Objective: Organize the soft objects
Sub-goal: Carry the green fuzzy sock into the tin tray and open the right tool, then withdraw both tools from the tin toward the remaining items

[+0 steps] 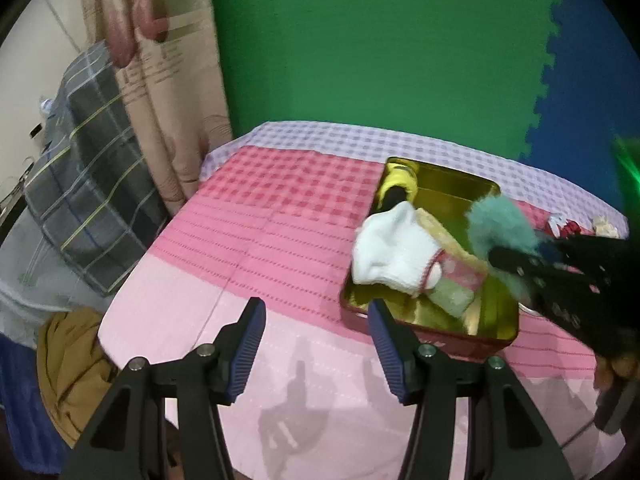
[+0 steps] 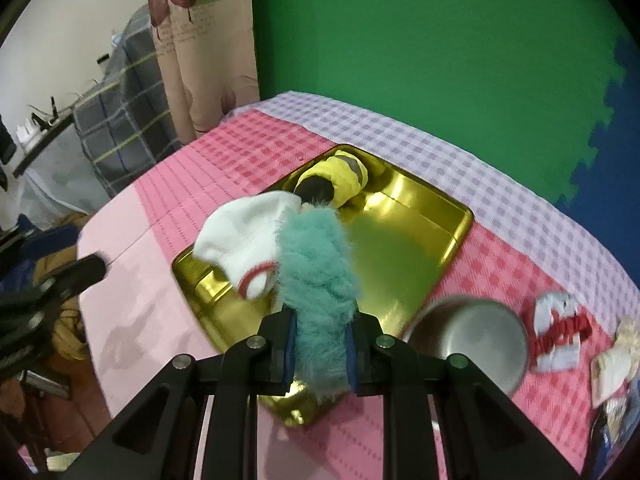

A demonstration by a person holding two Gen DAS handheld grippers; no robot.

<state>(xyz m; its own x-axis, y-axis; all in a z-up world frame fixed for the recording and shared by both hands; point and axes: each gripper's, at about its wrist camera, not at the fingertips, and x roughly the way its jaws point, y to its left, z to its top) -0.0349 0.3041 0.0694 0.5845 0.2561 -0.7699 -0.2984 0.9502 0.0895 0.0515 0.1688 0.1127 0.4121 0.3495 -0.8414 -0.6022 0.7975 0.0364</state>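
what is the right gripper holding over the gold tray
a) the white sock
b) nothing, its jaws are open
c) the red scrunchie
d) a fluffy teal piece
d: in the right wrist view the right gripper has its blue pads pressed on either side of the fluffy teal piece, which hangs over the gold tray; the white sock lies in the tray and the red scrunchie sits on the cloth.

A table draped in a pink and lilac checked cloth (image 2: 248,148) fills the frame's middle. A gold tin tray (image 2: 460,220) lies on it at centre. At lower right sit a steel bowl (image 2: 476,340), a red-and-white fabric item (image 2: 560,332) and a pale cream piece (image 2: 616,360).
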